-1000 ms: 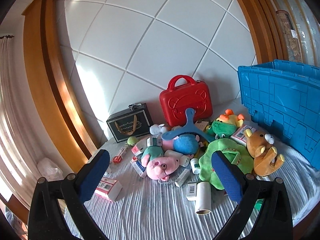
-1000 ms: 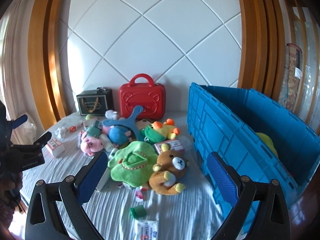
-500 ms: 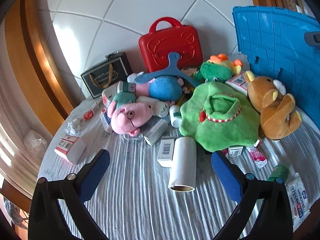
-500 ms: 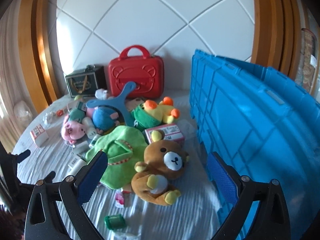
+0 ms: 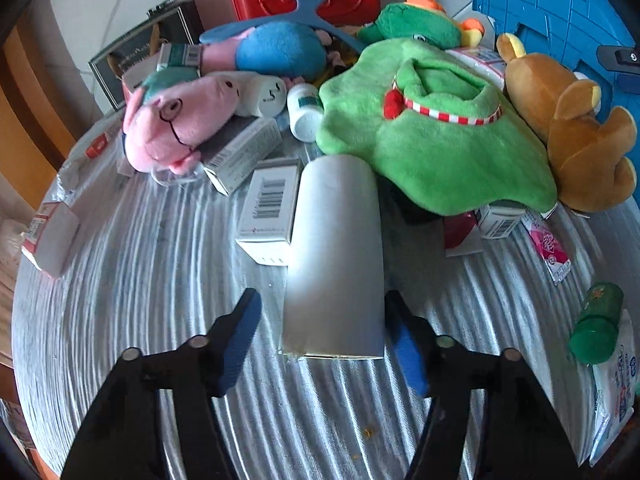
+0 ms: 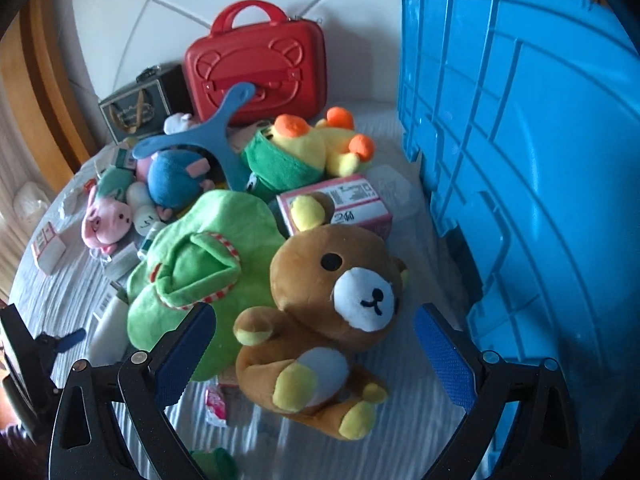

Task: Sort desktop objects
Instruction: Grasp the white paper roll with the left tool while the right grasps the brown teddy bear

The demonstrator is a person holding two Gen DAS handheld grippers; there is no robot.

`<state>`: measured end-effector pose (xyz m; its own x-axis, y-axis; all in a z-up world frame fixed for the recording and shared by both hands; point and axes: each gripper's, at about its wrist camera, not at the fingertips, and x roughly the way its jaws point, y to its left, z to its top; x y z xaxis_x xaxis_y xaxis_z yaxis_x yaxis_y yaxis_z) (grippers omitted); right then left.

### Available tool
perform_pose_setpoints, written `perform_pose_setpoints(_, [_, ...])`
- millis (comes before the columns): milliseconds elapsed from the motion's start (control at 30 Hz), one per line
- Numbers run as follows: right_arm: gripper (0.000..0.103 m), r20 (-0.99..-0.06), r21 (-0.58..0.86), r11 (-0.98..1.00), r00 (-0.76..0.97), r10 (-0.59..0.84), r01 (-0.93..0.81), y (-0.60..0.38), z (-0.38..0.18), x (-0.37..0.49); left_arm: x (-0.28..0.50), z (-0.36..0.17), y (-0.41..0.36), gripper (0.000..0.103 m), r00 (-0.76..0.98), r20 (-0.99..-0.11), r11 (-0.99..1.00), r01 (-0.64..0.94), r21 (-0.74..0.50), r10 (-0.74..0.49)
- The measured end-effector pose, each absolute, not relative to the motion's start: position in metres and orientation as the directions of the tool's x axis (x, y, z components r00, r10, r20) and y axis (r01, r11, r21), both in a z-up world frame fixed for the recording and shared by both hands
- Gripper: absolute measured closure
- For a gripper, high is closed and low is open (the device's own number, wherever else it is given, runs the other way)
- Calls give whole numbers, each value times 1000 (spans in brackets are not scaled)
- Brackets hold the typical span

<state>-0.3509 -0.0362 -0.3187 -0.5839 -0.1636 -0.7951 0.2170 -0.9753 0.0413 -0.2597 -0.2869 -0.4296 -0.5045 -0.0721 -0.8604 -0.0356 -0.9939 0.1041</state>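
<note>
The left gripper (image 5: 324, 336) reaches forward low over the desk, its blue-padded fingers (image 5: 240, 336) spread apart. The right gripper (image 6: 316, 356) likewise gapes wide, fingers level.

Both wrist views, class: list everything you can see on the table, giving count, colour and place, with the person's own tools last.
Bear plush: one, brown, front right, beside the crate.
Crate: one, blue, right side.
Green plush: one, centre, with red-white trim.
Pig plush: one, pink, left.
Blue plush: one, behind the pig.
Duck plush: one, yellow-green, in front of the case.
Case: one, red, at the back.
Dark box: one, left of the case.
White roll: one, lying front centre.
Barcode box: one, white, left of the roll.
Left hand-held gripper: open, astride the roll.
Right hand-held gripper: open, astride the bear.
</note>
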Motion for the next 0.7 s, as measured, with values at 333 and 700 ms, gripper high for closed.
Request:
perform_pose_setpoints(333, [1,-891,99,-982,-426,-161,164,-38,-365,-395,-276,-430,-284,46,-519,-853,-991,-71,116,-63])
perform_pose_setpoints(700, [0,-952,67,-996,-296,-83,66,-33,-409,-432,-277,-428,-281,46,-539,-840,-986,-91,140,-69])
